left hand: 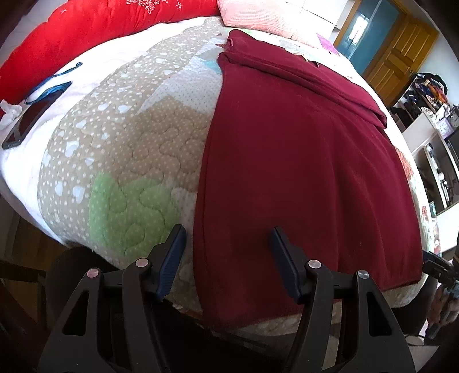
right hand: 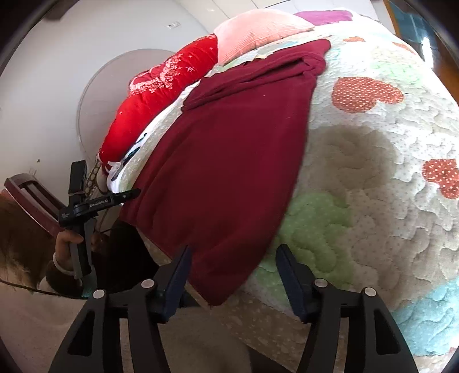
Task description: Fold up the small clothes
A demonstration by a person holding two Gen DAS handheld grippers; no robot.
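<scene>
A dark red garment [left hand: 301, 160] lies spread flat on the quilted bed, its far part folded over into a band; it also shows in the right wrist view [right hand: 229, 149]. My left gripper [left hand: 226, 238] is open and empty, hovering over the garment's near left corner at the bed's front edge. My right gripper [right hand: 233, 255] is open and empty, hovering over the garment's near right corner, which hangs over the bed edge. The left gripper also shows in the right wrist view [right hand: 126, 196], held by a hand.
The patchwork quilt [left hand: 129, 149] covers the bed. A red duvet [left hand: 86, 37] and a pink pillow [left hand: 275, 17] lie at the far end. A phone [left hand: 28, 120] with a blue lanyard lies far left. Shelves [left hand: 430, 137] and a wooden door [left hand: 398, 54] stand to the right.
</scene>
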